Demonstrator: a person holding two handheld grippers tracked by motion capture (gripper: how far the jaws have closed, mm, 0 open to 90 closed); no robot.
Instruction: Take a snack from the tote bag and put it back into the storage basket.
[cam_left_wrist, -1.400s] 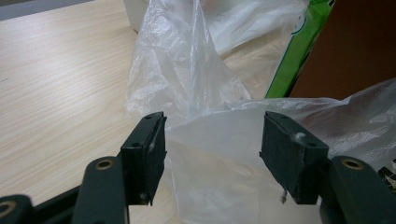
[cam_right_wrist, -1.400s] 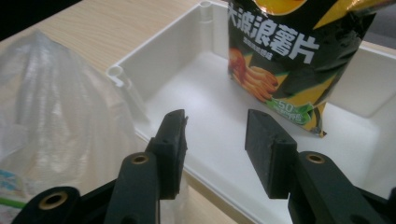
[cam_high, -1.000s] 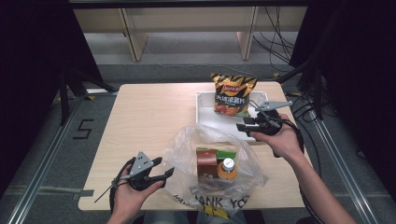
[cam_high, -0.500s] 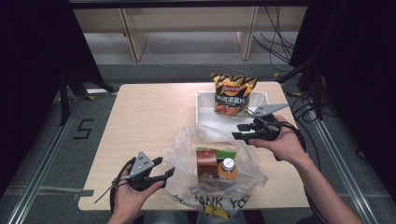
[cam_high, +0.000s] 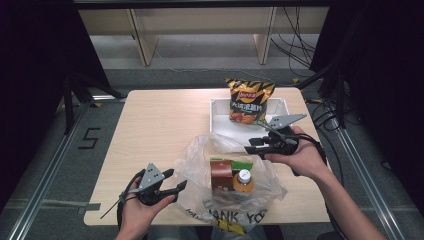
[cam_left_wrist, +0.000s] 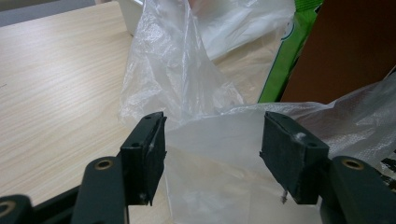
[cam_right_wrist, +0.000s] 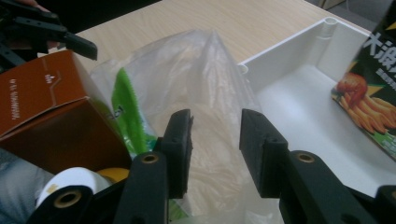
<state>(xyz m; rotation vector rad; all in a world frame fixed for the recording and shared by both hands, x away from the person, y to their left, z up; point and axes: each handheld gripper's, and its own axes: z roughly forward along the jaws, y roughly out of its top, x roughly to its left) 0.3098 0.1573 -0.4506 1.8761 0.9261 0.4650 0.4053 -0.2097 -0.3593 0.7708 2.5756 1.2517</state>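
A clear plastic bag (cam_high: 200, 155) lies at the table's front middle and holds a brown box (cam_high: 221, 175), a green packet (cam_high: 240, 164) and an orange bottle (cam_high: 243, 181) with a white cap. My left gripper (cam_high: 178, 179) is at the bag's left edge. In the left gripper view it (cam_left_wrist: 212, 149) stands open, with bag film (cam_left_wrist: 173, 70) between its jaws and untouched. My right gripper (cam_high: 250, 145) is at the bag's upper right rim. Its jaws (cam_right_wrist: 215, 140) have just been closing around a fold of the bag (cam_right_wrist: 210, 70), and a gap still shows.
A white tray (cam_high: 280, 107) stands behind the bag at the right, with an orange chips packet (cam_high: 248, 100) leaning in it. Bare tabletop (cam_high: 160, 120) spreads to the left and back. Beyond the table are wooden shelf legs and cables on the floor.
My right gripper has moved left from the tray's front edge to the bag's rim, and its jaws have narrowed. The left gripper has kept still.
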